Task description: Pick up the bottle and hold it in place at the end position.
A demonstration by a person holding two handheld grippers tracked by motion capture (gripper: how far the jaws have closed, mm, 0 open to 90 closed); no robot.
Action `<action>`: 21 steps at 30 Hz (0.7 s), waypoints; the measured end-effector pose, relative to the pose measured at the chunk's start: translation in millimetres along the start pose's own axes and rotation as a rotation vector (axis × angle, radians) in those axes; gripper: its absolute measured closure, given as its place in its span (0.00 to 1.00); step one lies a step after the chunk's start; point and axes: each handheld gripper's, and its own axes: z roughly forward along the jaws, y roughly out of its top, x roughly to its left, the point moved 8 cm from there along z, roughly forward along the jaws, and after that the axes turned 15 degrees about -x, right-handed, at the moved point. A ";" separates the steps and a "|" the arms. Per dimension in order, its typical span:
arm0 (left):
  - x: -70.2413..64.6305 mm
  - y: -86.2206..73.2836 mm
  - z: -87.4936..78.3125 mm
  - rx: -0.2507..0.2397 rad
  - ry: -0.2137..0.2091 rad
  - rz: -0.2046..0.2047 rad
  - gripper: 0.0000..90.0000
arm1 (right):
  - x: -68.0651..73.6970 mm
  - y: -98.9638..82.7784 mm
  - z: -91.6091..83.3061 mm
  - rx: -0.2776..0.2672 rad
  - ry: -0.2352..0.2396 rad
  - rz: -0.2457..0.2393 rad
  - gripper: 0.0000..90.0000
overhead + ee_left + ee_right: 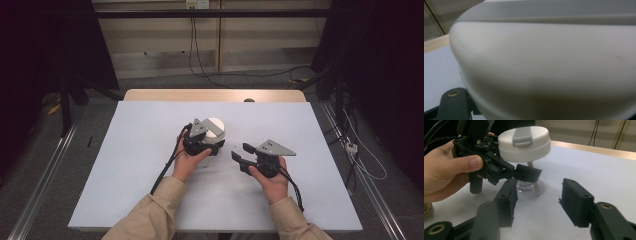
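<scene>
Counting from the left of the high view, there are two sleeved forearms, two hands, two black grippers and one cup. The left gripper [212, 143], a little left of centre, has its jaws drawn tight on the clear cup [530, 187], gripping the transparent body just under the single white lid [216, 127]; the right gripper view shows that lid with one grey flip tab [522, 135] and a pale straw inside the clear body, the cup standing on the sheet at upper centre of that frame. In the left gripper view the lid's white side sits blurred right against the camera. The right gripper [238, 151], just right of centre in the high view, holds nothing: its jaws stand about half apart with only bare sheet between them, near the cup but not touching. One pale grey sheet [150, 165] covers the table, whose wooden edge [215, 95] shows along the far side. Beyond lie a grey floor, dark curtains at both sides, cables and a wall socket at the top.
</scene>
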 end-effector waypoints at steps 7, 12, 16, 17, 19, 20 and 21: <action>-0.1 0.0 0.5 -0.001 -0.001 0.001 0.21 | 3.0 3.5 6.6 0.007 0.023 -0.015 0.74; 0.1 0.0 0.8 -0.002 -0.001 0.001 0.21 | 4.7 3.4 8.5 0.012 0.040 -0.010 0.83; 0.0 0.1 1.1 -0.003 0.000 -0.001 0.21 | 5.4 6.4 11.0 0.004 0.048 -0.008 0.88; -0.1 0.1 1.1 -0.002 0.000 -0.001 0.21 | 5.8 7.4 12.1 0.001 0.050 -0.008 0.90; -0.1 0.0 0.9 -0.002 0.000 -0.001 0.21 | 6.2 8.6 14.0 0.004 0.051 -0.015 0.92; -0.1 0.0 0.8 -0.001 0.000 -0.001 0.21 | 6.5 9.0 14.8 0.008 0.053 -0.017 0.93; 0.1 0.0 0.7 -0.001 0.000 -0.002 0.21 | 6.7 9.7 15.9 0.006 0.056 -0.016 0.94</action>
